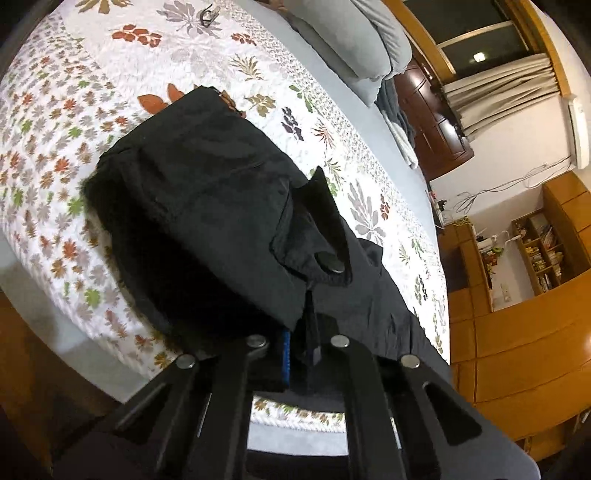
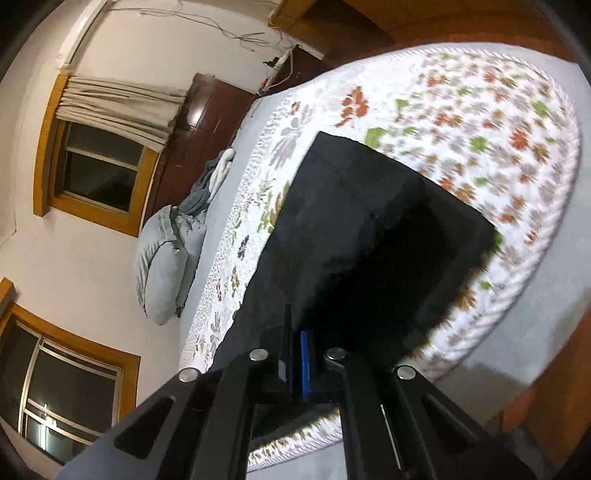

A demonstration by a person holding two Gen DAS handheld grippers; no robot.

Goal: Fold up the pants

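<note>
The black pants [image 1: 207, 206] lie partly folded on a white quilt with a leaf print [image 1: 92, 122]. A waistband tab with a black button [image 1: 330, 264] shows near my left gripper [image 1: 299, 347], which is shut on the fabric's near edge and lifts it. In the right wrist view the pants [image 2: 369, 221] hang as a dark sheet from my right gripper [image 2: 297, 354], which is shut on another part of the edge. Both grippers hold the cloth above the bed.
Grey pillows [image 1: 354, 40] [image 2: 166, 254] lie at the head of the bed. A small dark object [image 1: 208, 16] rests on the quilt far off. A dark wooden cabinet [image 1: 432, 122], wooden shelves [image 1: 539, 251] and curtained windows [image 2: 99, 162] surround the bed.
</note>
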